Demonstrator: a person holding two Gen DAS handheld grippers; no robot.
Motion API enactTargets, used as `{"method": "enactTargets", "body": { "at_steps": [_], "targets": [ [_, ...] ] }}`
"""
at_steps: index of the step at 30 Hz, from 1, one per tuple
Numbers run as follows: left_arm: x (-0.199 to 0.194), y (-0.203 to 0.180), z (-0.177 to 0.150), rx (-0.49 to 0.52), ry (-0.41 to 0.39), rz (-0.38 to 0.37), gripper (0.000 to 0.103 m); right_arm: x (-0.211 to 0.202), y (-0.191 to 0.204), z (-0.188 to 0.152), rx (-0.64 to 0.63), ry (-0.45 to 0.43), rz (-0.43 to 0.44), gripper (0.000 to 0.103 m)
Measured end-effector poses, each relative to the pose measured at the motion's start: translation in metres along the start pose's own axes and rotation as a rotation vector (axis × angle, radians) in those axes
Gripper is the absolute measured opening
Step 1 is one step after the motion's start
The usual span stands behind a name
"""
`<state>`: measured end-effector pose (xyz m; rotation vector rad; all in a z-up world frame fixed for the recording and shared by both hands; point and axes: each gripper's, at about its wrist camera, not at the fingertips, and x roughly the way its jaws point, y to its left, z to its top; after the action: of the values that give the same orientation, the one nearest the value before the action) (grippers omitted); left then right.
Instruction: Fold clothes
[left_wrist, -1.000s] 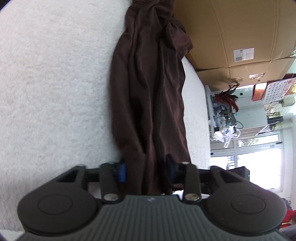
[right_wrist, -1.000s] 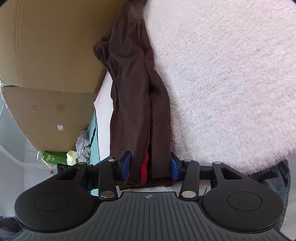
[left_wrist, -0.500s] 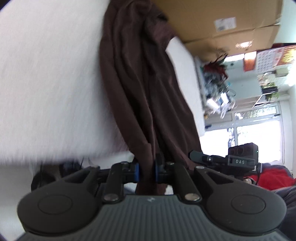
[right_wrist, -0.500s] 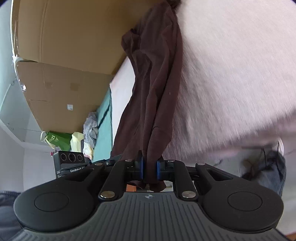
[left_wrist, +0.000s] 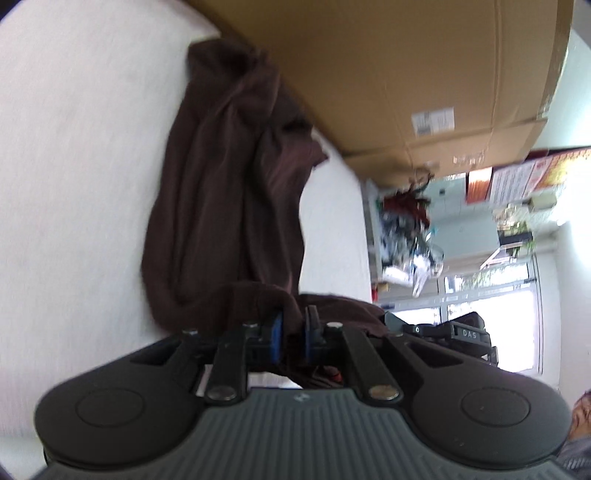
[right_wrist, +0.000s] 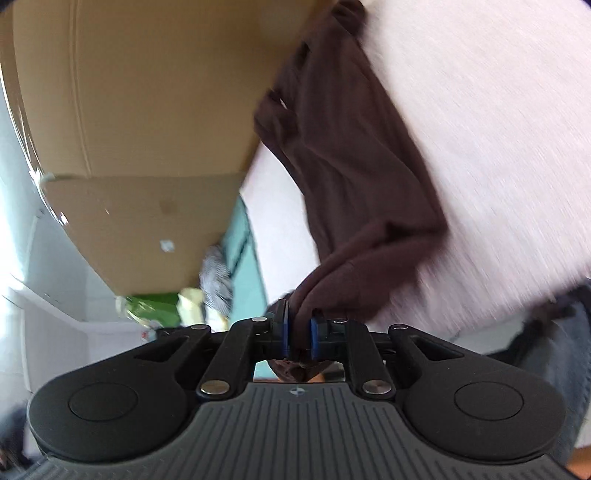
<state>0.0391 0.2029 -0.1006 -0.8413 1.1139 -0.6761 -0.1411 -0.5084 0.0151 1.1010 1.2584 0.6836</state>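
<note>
While both ends sit pinched like this, we'd say the fold is mid-carry: the left gripper (left_wrist: 291, 334) is clamped tight on one bunched corner of the dark brown garment (left_wrist: 221, 192), and the right gripper (right_wrist: 298, 334) is clamped on another, blue pads squeezing cloth in each. The rest of the garment lies in a long rumpled strip on the fuzzy white bench cover (left_wrist: 74, 166), its far end up against the big cardboard box (left_wrist: 388, 74), and the near part looks to be curling back over itself. To do this bit well, we reckon keep both grippers level and at an even spacing so the lifted edge stays straight, bring it over low, and line it up with the far end before letting go. Both views are blurry, so we can't tell how neat the edges are.
</note>
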Motion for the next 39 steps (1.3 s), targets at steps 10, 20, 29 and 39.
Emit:
{"method": "enactTargets", "body": {
  "at_steps": [10,20,29,39],
  "targets": [
    [0.047,0.024,0.080,-0.033,-0.129,0.153,0.003,0.046,-0.027,0.126,0.199,-0.116,0.033,0.013],
    [0.012,0.023,0.062,0.132,-0.117,0.278,0.005,0.026,-0.013,0.112,0.003,-0.167,0.006,0.058],
    [0.070,0.016,0.067,0.302,0.007,0.317,0.031,0.043,0.006,0.073,-0.497,-0.133,-0.413,0.058],
    [0.065,0.020,0.053,0.311,-0.011,0.341,0.000,0.071,0.009,0.052,-0.617,-0.048,-0.411,0.009]
  ]
}}
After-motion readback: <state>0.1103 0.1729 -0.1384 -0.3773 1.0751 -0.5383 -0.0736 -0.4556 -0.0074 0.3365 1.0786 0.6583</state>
